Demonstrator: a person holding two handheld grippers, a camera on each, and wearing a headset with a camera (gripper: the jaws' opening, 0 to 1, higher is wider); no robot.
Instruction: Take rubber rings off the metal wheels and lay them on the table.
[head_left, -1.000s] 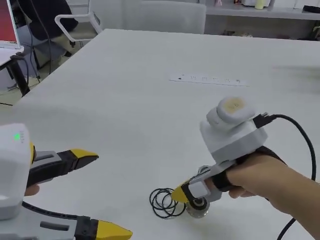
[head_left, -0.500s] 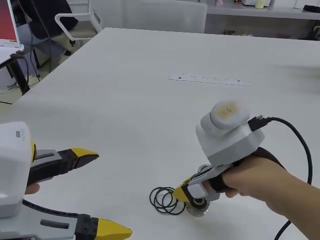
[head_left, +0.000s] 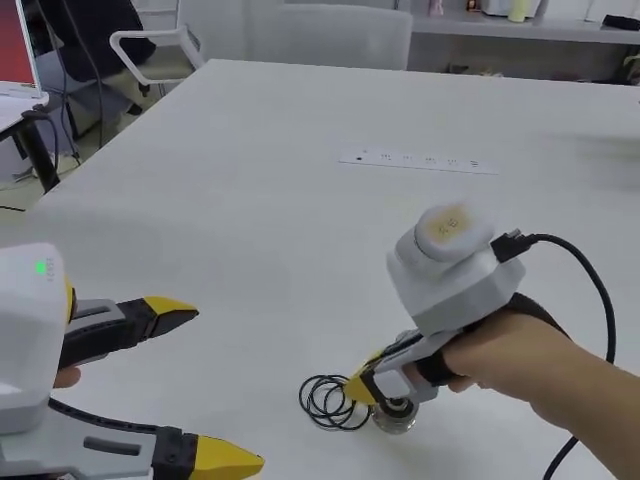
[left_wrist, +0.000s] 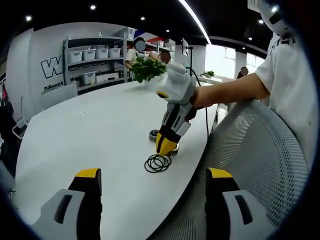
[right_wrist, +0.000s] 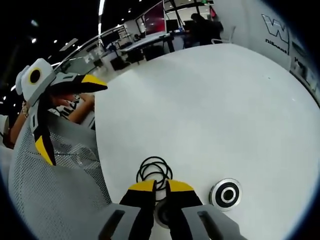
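Two metal wheels lie on the white tabletop (head_left: 300, 200), but only one metal wheel (right_wrist: 226, 194) shows whole: a flat silver disc with a dark centre, lying just beside the right hand-held gripper (right_wrist: 161, 187). The second wheel (right_wrist: 161, 214) is mostly hidden under that gripper's jaws, with only a curved edge of it peeking out in the right gripper view. In the head view it is a small grey disc half covered by the gripper body. The jaws stand drawn nearly together, with a slim gap between the yellow tips. Whether they pinch a ring in that gap I cannot tell (the strands there are too thin to follow).

The rubber rings (right_wrist: 155, 172) are thin black loops lying flat on the tabletop in an overlapping bunch, right at the tips of the right gripper and near the table's edge. How many there are is hard to count.

The left hand-held gripper (head_left: 207, 388) is held well apart from the rings, its jaws spread wide with nothing between them; its body is cut off at the frame's corner. A hand (head_left: 510, 355) grips the right gripper's handle.
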